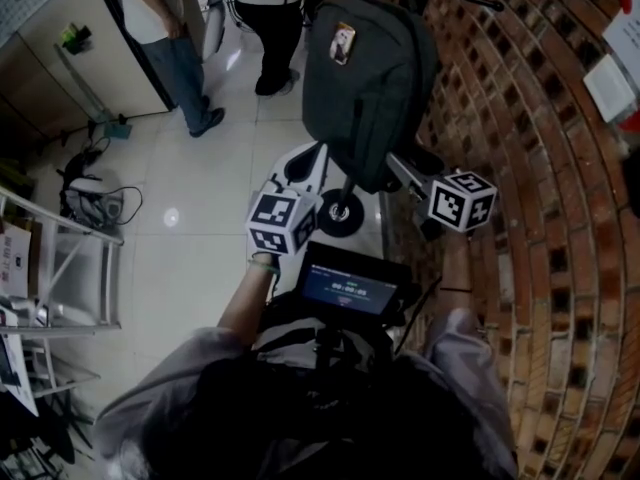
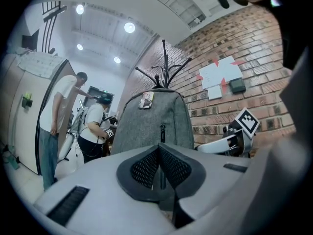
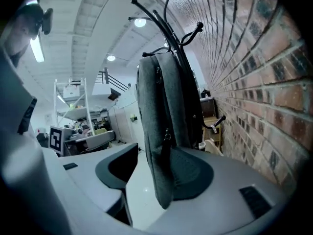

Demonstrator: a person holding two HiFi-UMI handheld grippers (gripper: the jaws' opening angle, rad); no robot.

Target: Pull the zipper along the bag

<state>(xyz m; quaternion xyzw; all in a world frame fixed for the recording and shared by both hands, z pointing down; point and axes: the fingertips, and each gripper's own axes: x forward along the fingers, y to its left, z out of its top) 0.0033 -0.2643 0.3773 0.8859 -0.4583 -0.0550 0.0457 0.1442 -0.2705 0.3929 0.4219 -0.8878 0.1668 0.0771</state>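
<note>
the left gripper [image 2: 159,148] has its jaws brought together, pads meeting at the tips. just beyond and above those tips hangs the front zipper pull [image 2: 162,132] of the grey bag [image 2: 146,126]. a thin dark strip shows in the slit between the pads, but whether it is the pull's cord being pinched cannot be told.

the right gripper [image 3: 156,153] has its jaws wide apart, and the bag's lower side edge hangs between them. the fabric lies against the pad on the jaws' right, and bare floor shows in the gap on the jaws' left. a second pull, the side pull [image 3: 167,137], dangles just above that pad, not gripped.

as a judgement, the task is barely begun. both grippers are at the bag, but the front zipper line looks closed along its length below the pull, so the whole run seems left to do.

farther out, the bag hangs from a coat stand [image 2: 164,72], whose round base [image 1: 340,213] sits under the left jaws. a brick wall [image 1: 520,168] stands close on the right jaws' outer side and leaves that gripper little room. since the bag hangs free, it may swing when the zipper is pulled unless the right jaws close on it. two people [image 1: 180,28] stand well beyond the bag, clear of the work.
</note>
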